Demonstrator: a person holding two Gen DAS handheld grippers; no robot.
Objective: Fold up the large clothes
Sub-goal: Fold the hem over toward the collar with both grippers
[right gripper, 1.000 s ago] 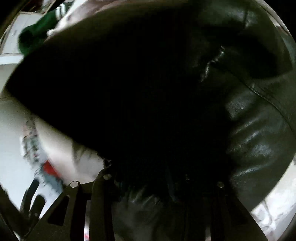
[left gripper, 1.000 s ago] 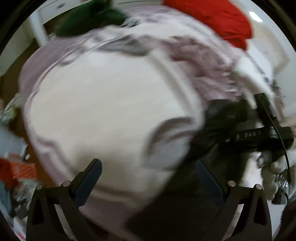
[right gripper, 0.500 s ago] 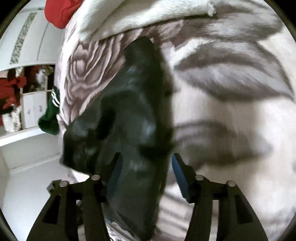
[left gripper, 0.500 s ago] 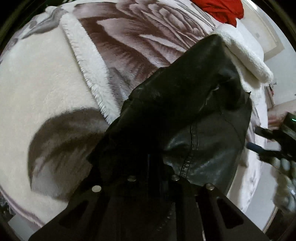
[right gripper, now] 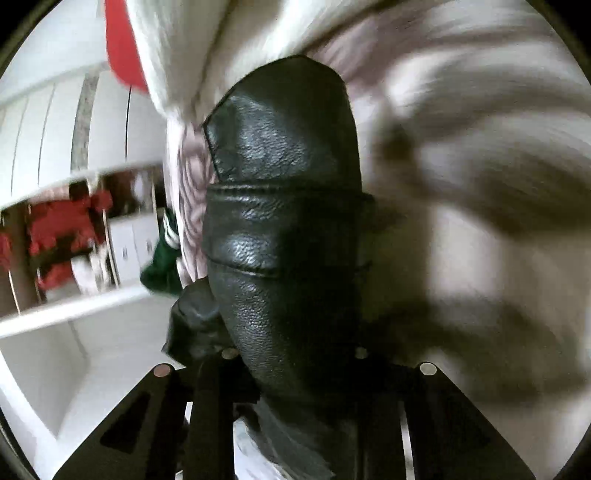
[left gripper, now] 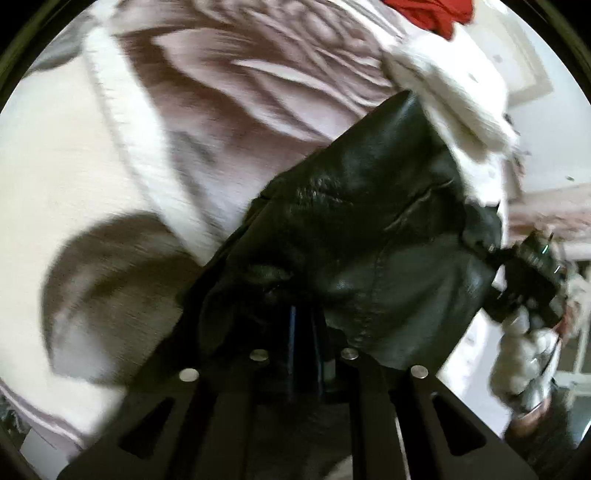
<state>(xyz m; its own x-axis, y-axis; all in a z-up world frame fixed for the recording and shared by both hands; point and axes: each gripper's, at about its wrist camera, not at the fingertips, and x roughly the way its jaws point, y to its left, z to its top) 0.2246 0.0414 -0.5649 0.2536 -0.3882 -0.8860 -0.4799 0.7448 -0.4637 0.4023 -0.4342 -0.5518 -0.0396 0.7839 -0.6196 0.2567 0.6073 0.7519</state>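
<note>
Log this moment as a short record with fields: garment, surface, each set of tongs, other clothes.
garment: black leather garment, crumpled, lying on the blanket
surface: fleece blanket with a large floral print
left tongs: shut on the leather garment
right tongs: just closed on the garment's other end
other clothes: red garment and green garment beyond
</note>
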